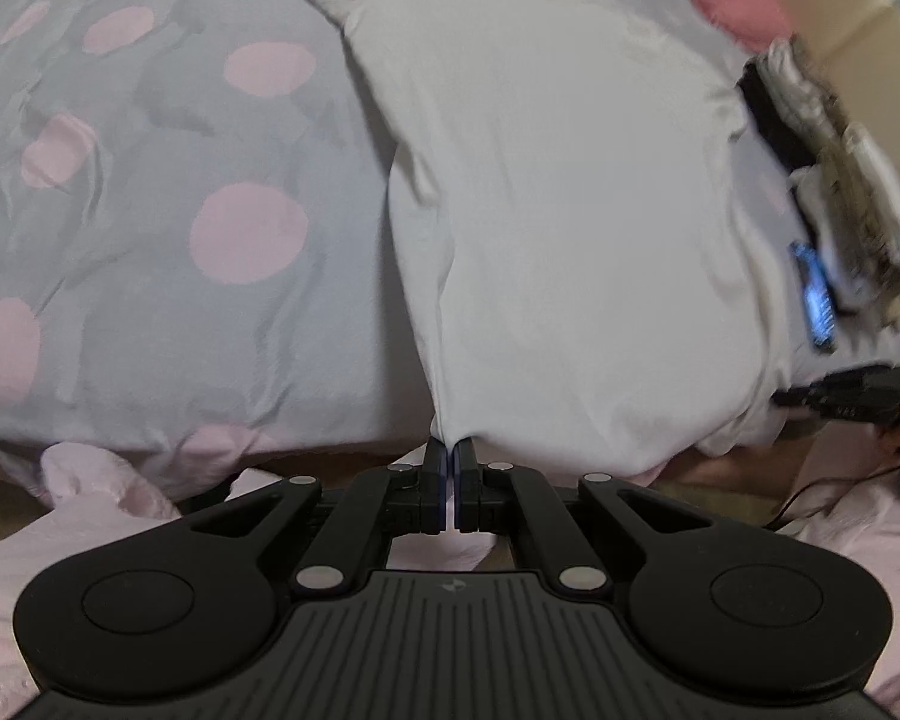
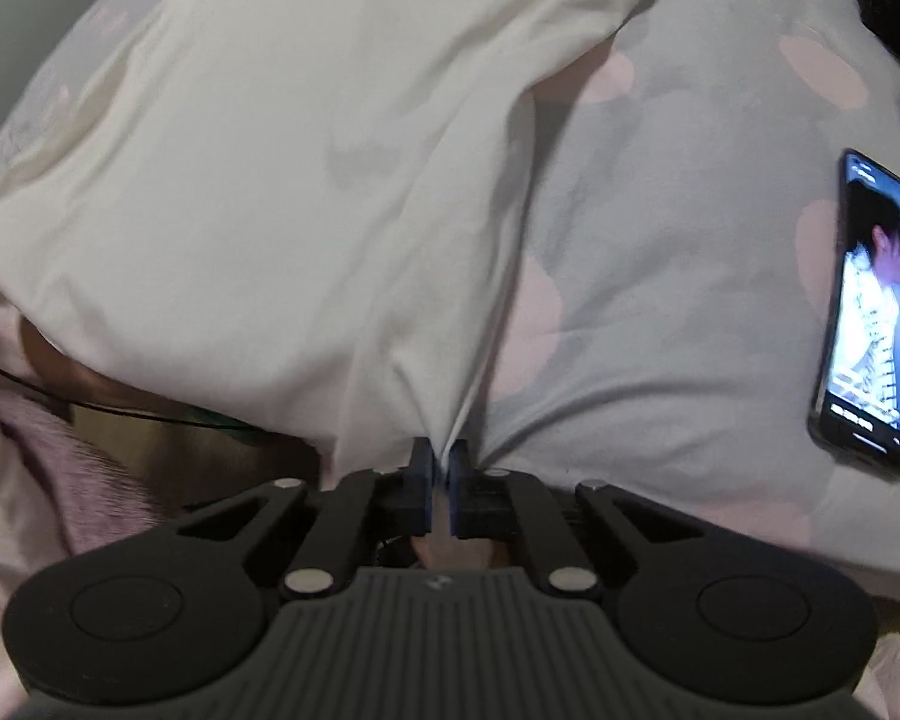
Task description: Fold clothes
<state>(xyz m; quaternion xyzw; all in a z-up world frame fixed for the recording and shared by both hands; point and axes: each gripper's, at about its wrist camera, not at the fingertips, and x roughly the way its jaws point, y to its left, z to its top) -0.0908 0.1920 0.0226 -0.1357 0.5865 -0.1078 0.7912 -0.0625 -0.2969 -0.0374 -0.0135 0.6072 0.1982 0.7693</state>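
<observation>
Garment: a white cloth item (image 1: 570, 228) lies spread across the bed's grey cover with pink dots (image 1: 168, 192), its near hem at the bed's front edge. The left gripper (image 1: 450, 450) is clenched on the hem's left corner, fabric bunched between its closed fingers. The right gripper (image 2: 441, 456) is likewise clamped on the hem's right corner, with creases radiating from the pinch. A phone (image 2: 873, 312) with a lit screen lies on the cover near the bed's right edge, apart from the garment.
</observation>
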